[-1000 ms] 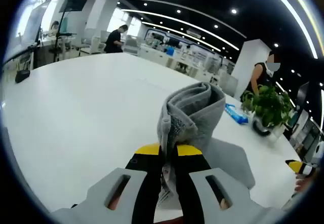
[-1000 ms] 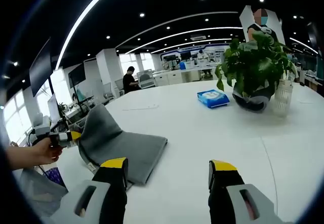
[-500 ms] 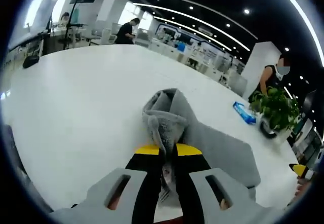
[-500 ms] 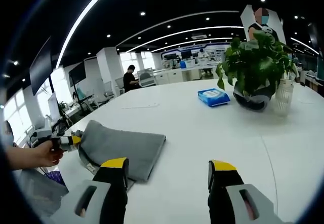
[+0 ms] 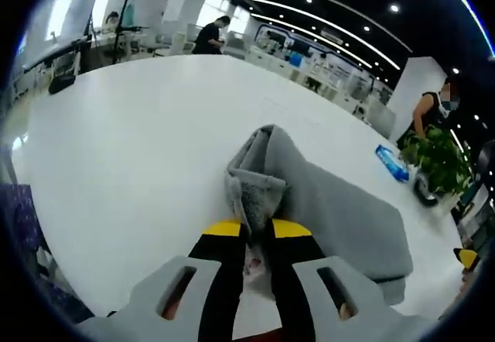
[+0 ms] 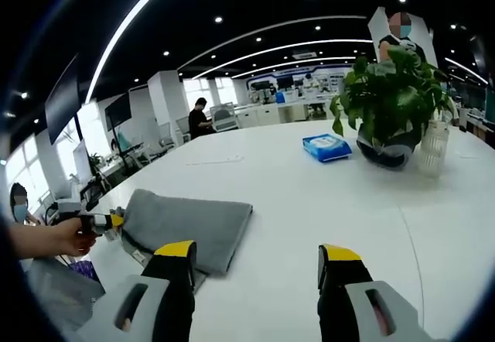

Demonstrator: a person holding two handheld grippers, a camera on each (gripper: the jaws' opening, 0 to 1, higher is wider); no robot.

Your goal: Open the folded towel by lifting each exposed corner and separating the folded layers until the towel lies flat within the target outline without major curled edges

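Observation:
A grey towel (image 5: 325,203) lies on the white table (image 5: 131,141), its near corner bunched up and pinched between the jaws of my left gripper (image 5: 254,230), which is shut on it. In the right gripper view the same towel (image 6: 189,222) spreads low and nearly flat at the left, with the left gripper (image 6: 104,220) and a hand holding it at the towel's far-left corner. My right gripper (image 6: 255,261) stands open above bare table, just right of the towel's near edge, touching nothing.
A potted plant (image 6: 387,110) and a blue packet (image 6: 325,148) stand at the back right of the table (image 6: 325,203). People stand and sit at desks in the background. A glass vase (image 6: 433,148) is beside the plant.
My left gripper has drawn the held corner down and outward, so the raised fold has sunk and the towel lies lower and flatter. The right gripper has stayed put.

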